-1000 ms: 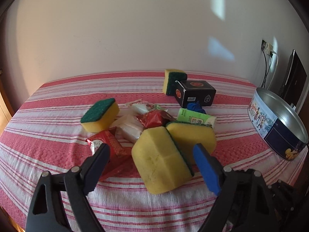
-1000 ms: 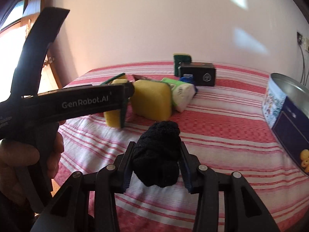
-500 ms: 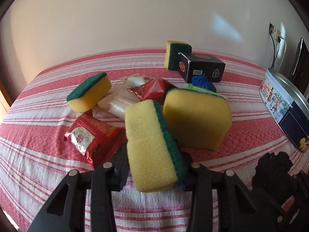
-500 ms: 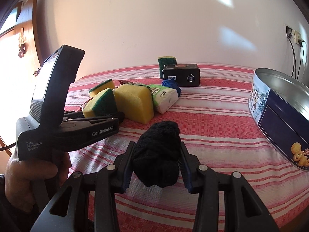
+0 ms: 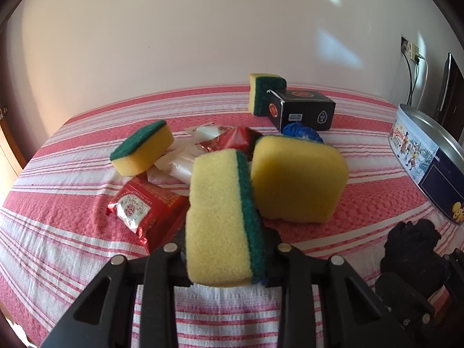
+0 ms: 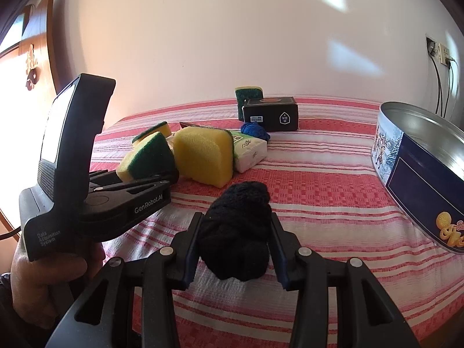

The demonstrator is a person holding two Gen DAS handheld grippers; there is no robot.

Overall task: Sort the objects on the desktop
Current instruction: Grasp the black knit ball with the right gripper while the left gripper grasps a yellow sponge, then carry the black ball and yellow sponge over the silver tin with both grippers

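Note:
My left gripper (image 5: pixel 224 249) is shut on a yellow sponge with a green scouring side (image 5: pixel 220 214) and holds it upright above the striped cloth; it also shows in the right wrist view (image 6: pixel 145 159). My right gripper (image 6: pixel 235 243) is shut on a black knitted bundle (image 6: pixel 236 229), also visible in the left wrist view (image 5: pixel 409 243). A second large yellow sponge (image 5: pixel 298 179) lies just behind the held one. A round metal tin (image 6: pixel 420 159) stands at the right.
On the red-striped cloth (image 5: pixel 72 232) lie a red snack packet (image 5: pixel 145 206), white packets (image 5: pixel 179 162), another sponge (image 5: pixel 142 148), a blue bundle (image 5: pixel 301 132), a black box (image 5: pixel 301 110) with a sponge (image 5: pixel 264 92) behind it, and a tissue pack (image 6: pixel 249 149).
My left gripper closed on the yellow sponge and lifted it toward the camera. My right gripper kept hold of the black bundle and turned toward the tin.

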